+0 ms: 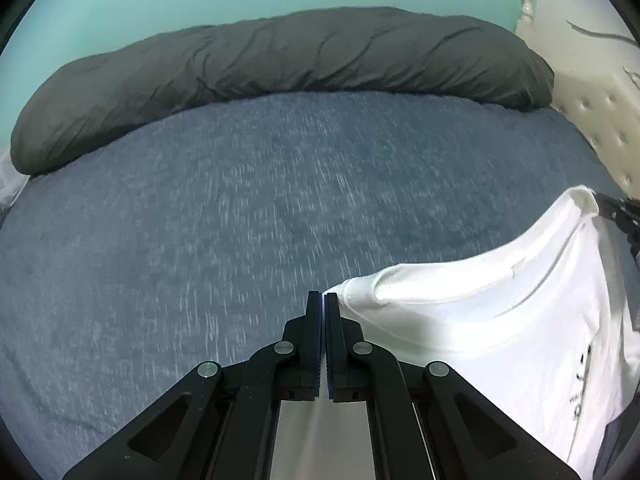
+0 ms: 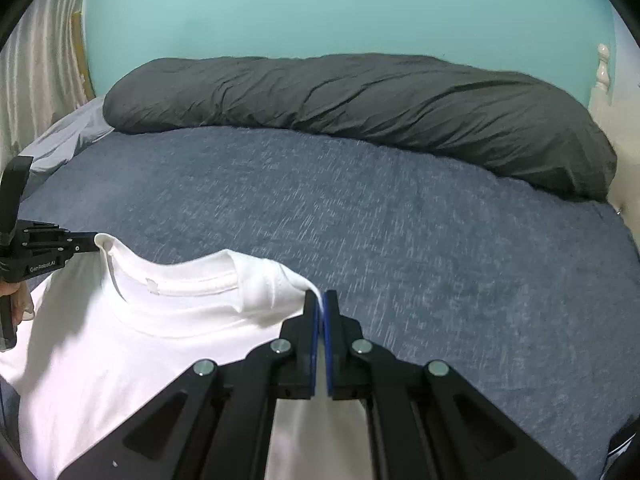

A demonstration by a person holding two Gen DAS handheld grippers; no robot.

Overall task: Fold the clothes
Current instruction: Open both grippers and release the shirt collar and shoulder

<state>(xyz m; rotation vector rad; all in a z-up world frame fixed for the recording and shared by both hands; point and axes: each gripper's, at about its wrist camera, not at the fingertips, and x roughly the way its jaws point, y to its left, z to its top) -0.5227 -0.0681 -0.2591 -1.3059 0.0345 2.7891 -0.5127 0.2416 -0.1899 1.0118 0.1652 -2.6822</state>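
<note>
Right up close, the left gripper has its jaws pressed together on one shoulder corner of the white T-shirt, a sliver of cloth pinched between the blue pads. Same story on the other side: the right gripper is clamped tight on the opposite shoulder, cloth caught at the pad tips. Between them the collar sags in a soft curve and the body hangs below, lifted clear of the blue bedspread. This looks like light, limp cotton that will swing and crease freely, so a shoulder grip at the seams seems the sound choice: it keeps the front flat for laying out. Beyond, the bedspread stretches bare to a dark grey bolster pillow against the turquoise wall.
</note>
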